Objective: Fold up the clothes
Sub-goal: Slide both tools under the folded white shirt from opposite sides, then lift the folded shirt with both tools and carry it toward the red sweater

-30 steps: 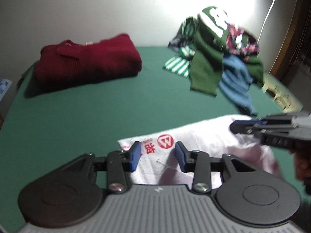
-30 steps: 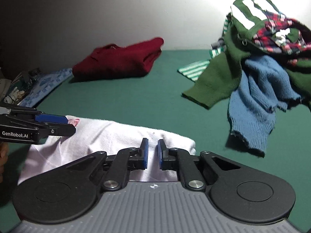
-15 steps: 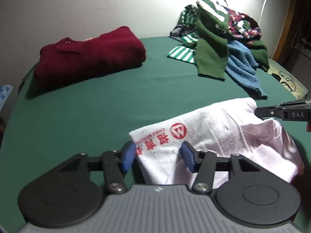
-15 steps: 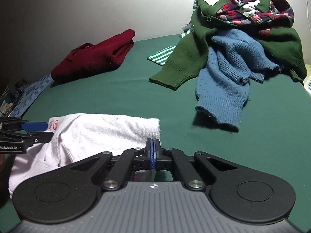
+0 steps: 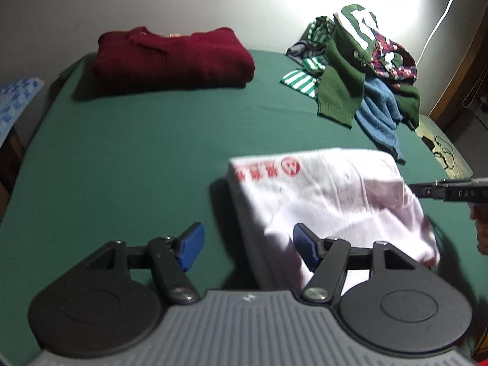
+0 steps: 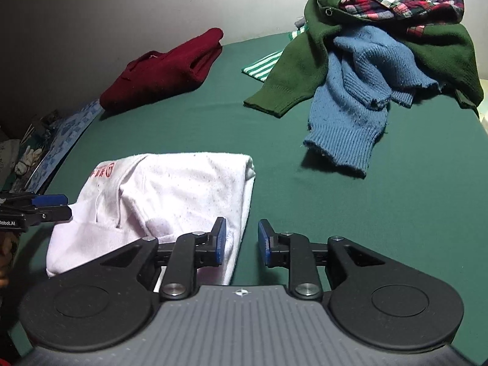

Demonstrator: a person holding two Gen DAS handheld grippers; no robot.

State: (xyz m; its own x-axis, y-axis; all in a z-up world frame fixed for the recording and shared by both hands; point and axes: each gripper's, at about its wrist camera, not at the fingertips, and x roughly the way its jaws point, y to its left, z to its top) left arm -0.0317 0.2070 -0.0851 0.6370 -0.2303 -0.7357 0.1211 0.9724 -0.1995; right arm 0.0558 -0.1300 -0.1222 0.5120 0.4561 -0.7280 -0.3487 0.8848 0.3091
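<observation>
A folded white T-shirt is seen lying crosswise on the green table, red-printed end towards the left gripper; both it and the right gripper are opening, unclamped, the print clear only from the left.

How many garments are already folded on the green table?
2: the maroon sweater at the far left, and the white shirt near both tools. The far-right pile is unfolded.

Left wrist view: low, close over the green table, facing the wall, slightly blurred. Right wrist view: same height, angled likewise, seemingly from farther right. Shared: white folded shirt, maroon sweater, clothes pile.
</observation>
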